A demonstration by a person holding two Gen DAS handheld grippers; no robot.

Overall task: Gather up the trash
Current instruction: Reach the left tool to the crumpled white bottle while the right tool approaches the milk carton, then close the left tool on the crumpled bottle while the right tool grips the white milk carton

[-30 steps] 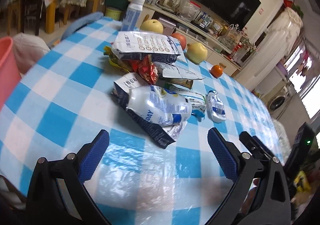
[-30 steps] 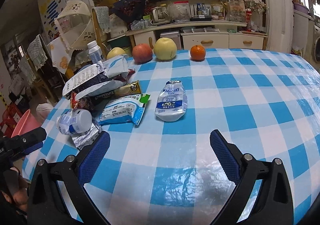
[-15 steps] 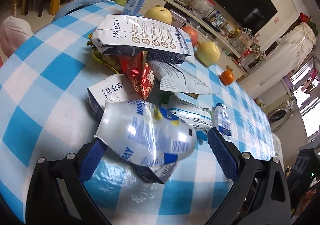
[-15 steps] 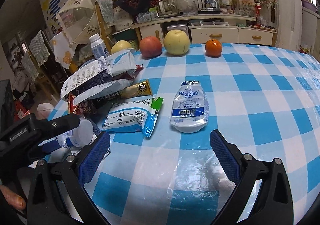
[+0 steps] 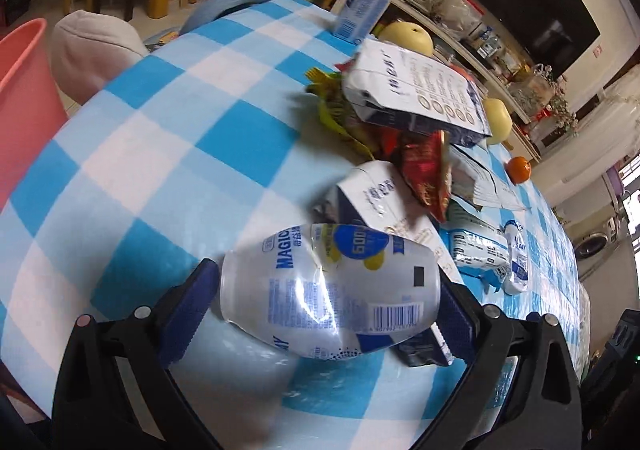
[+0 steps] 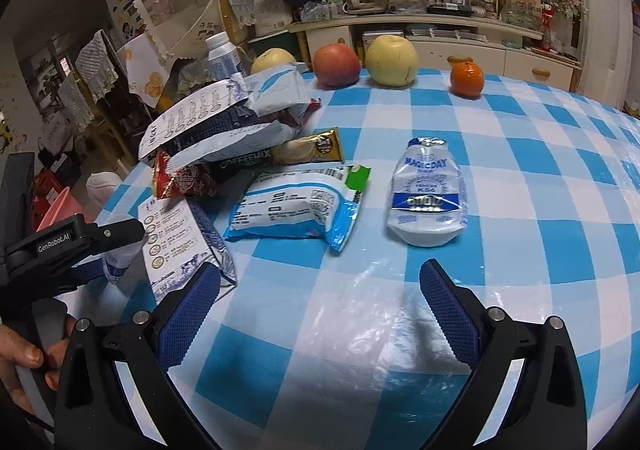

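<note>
The left tongs (image 5: pixel 330 300) are clamped on a crushed white yoghurt bottle (image 5: pixel 328 290), which lies sideways between the two blue pads just above the checked bench (image 5: pixel 160 154), at the near edge of a heap of empty packets (image 5: pixel 416 98). The right tongs (image 6: pixel 320 310) stand wide apart with nothing between them, low over the bench, and a second crushed bottle (image 6: pixel 428 198) lies flat just beyond them beside a white and blue wrapper (image 6: pixel 296 210). A pink bin (image 5: pixel 24 102) stands off the bench's left edge, and a red apple (image 6: pixel 336 64) and an orange (image 6: pixel 467 79) sit along the far side.
</note>
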